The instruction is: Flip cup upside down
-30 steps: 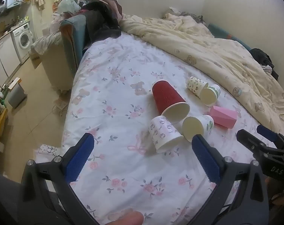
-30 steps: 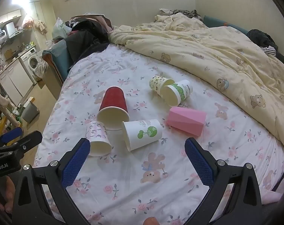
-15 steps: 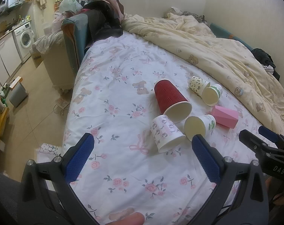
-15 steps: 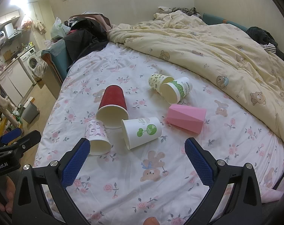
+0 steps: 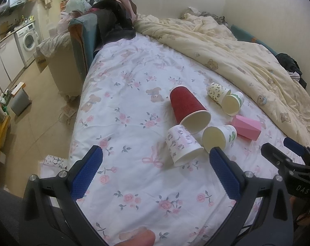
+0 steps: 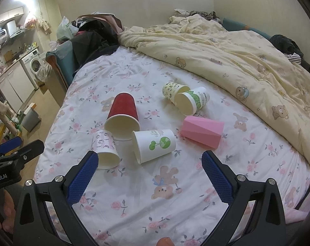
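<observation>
Both the left gripper (image 5: 155, 173) and right gripper (image 6: 149, 175), spread wide and empty, have edged nearer the red cup (image 6: 123, 113), which lies unflipped among its neighbours.

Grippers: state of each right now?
Left gripper: open, holding nothing.
Right gripper: open, holding nothing.

Cream quilt (image 6: 226, 57) heaped beside washing machine (image 5: 28, 40) across floor.
</observation>
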Demonstrator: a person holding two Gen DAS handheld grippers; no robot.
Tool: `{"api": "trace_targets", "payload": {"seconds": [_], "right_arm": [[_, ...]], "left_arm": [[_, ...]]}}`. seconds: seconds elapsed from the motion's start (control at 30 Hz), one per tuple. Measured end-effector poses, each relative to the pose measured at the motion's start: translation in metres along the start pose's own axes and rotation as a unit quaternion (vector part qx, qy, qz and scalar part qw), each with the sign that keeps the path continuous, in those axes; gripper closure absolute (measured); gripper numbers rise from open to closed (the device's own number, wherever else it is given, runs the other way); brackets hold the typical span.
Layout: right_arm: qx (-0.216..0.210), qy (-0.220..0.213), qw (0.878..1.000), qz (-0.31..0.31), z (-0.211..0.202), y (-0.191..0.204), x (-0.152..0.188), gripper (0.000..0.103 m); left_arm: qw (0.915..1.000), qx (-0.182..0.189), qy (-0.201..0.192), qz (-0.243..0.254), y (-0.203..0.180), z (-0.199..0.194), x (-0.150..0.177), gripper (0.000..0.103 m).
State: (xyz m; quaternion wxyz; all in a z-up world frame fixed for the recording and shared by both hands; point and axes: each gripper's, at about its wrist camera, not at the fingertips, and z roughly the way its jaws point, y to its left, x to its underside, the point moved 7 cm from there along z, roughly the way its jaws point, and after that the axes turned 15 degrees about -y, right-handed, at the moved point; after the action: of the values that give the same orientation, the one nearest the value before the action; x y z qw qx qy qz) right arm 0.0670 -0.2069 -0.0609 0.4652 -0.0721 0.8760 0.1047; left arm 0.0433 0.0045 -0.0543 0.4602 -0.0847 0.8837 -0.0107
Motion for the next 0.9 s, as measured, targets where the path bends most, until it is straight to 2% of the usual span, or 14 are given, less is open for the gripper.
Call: {"api": "trace_targets", "payload": {"seconds": [0.9], "right_arm": [[-0.001,0.008,1.0,0.009,0.0032,-0.0018,0.0032,0.0]], "left_arm": [[0.9999,-0.011,-0.002,0.007,0.0025,-0.0012,0.0009,0.0]]}}
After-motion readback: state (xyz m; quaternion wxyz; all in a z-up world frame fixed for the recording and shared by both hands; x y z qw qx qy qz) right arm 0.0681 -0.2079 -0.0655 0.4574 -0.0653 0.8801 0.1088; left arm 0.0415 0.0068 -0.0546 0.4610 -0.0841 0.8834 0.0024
